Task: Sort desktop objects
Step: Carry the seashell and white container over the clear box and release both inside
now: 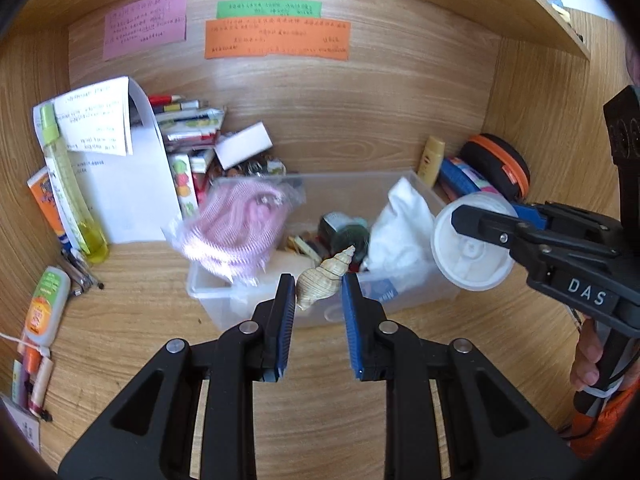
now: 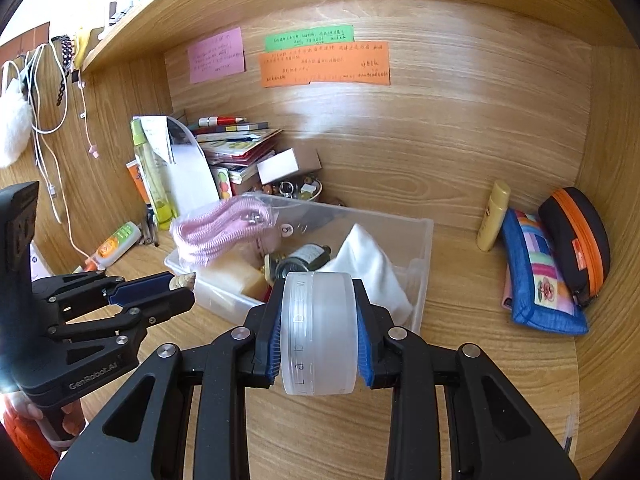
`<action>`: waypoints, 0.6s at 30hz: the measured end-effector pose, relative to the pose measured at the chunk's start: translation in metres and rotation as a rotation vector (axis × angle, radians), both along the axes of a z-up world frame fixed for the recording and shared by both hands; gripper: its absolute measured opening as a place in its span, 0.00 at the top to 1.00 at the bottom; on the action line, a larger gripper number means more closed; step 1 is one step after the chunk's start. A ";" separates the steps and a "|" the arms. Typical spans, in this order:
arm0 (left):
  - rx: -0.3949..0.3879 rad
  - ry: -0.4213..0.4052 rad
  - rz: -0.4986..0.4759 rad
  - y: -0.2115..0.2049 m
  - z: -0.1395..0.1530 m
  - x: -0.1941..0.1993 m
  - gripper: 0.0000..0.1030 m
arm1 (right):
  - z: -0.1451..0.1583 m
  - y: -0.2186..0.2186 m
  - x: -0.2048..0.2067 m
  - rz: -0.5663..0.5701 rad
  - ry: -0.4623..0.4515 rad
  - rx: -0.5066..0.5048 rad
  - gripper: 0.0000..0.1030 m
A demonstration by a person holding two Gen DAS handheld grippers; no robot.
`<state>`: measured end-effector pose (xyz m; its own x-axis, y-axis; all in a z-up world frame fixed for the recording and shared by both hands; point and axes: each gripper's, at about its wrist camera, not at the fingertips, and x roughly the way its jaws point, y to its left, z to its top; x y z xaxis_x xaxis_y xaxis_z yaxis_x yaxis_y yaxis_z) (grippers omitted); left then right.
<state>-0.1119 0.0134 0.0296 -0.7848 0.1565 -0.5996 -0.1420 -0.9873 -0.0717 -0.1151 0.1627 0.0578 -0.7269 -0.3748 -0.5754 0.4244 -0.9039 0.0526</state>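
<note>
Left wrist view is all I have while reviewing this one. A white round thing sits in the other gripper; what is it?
Observer: A frosted round jar, on its side, clamped between the blue pads of the right gripper.
Operator: Anything lettered on it?
Observer: Yes, raised letters run around its side; I cannot read the word.
Operator: What lies right of the clear bin?
Observer: A blue patchwork pouch, leaning against a black case with an orange zip.

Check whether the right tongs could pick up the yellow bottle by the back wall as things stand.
Probably not: the right tongs are already shut on a white jar, though the path to the yellow bottle looks clear.
</note>
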 end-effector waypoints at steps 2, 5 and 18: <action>-0.004 0.005 0.005 -0.002 0.003 -0.005 0.78 | 0.002 -0.003 -0.005 -0.001 0.004 0.002 0.74; 0.001 0.008 0.006 -0.007 0.006 -0.013 0.78 | 0.005 -0.007 -0.011 -0.002 0.008 -0.004 0.74; 0.038 -0.025 -0.007 -0.013 0.005 -0.054 0.78 | 0.005 -0.023 -0.050 -0.006 -0.015 -0.022 0.74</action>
<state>-0.1655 0.0000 0.0347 -0.7688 0.1845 -0.6123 -0.1462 -0.9828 -0.1126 -0.1655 0.1400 0.0628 -0.7207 -0.3831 -0.5778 0.4178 -0.9051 0.0789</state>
